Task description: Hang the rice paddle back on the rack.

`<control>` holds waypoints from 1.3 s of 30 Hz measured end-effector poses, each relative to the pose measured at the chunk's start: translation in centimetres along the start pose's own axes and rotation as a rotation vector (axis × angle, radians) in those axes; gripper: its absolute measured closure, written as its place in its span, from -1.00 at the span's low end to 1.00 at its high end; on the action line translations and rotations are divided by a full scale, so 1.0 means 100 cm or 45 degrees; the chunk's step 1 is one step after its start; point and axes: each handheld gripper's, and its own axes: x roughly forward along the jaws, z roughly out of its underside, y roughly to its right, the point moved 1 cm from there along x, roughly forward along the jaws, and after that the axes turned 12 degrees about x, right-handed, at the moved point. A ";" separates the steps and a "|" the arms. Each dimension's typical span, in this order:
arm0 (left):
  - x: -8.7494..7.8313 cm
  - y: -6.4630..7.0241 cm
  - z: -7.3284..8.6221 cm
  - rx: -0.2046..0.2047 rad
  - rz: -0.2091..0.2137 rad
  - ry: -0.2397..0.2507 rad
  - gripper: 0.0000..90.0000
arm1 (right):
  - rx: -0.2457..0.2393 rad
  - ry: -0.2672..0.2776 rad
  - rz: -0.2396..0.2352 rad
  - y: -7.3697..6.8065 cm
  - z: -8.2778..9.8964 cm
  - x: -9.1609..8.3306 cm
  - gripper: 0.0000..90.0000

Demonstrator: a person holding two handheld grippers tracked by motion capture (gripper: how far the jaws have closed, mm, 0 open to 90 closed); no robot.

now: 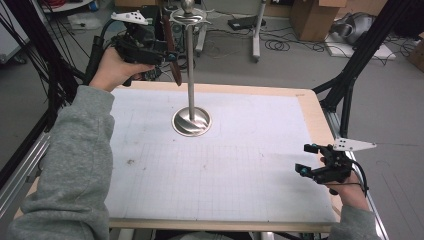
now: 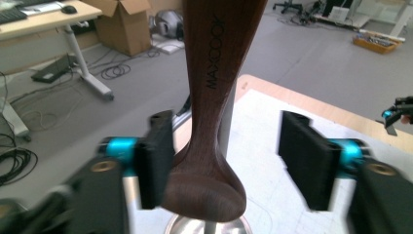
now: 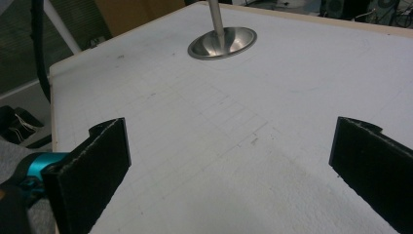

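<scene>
The left tongs (image 2: 226, 168) stand apart around a wooden utensil (image 2: 214, 97), its top cut off. The right tongs (image 3: 229, 170) gape over the tabletop's (image 1: 250, 175) right edge.

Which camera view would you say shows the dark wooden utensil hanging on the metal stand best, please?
The left gripper view: the wooden utensil hangs close between the open fingers, its grain and lettering sharp. The high view shows it as a thin dark strip beside the stand. The right gripper view shows the stand's base.
</scene>
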 end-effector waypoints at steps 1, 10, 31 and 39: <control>-0.002 0.000 0.002 0.007 -0.004 0.015 -0.22 | 0.000 0.000 0.000 0.000 0.000 0.000 -1.00; -0.018 -0.003 0.023 -0.056 -0.012 0.056 -0.79 | -0.007 -0.023 -0.008 -0.002 0.001 0.005 -1.00; -0.031 0.035 0.075 0.011 -0.033 0.084 -0.86 | -0.048 -0.056 -0.003 -0.012 0.000 0.018 -1.00; -0.035 0.043 0.097 0.002 -0.062 0.082 -0.86 | -0.060 -0.006 0.014 -0.015 -0.002 0.016 -1.00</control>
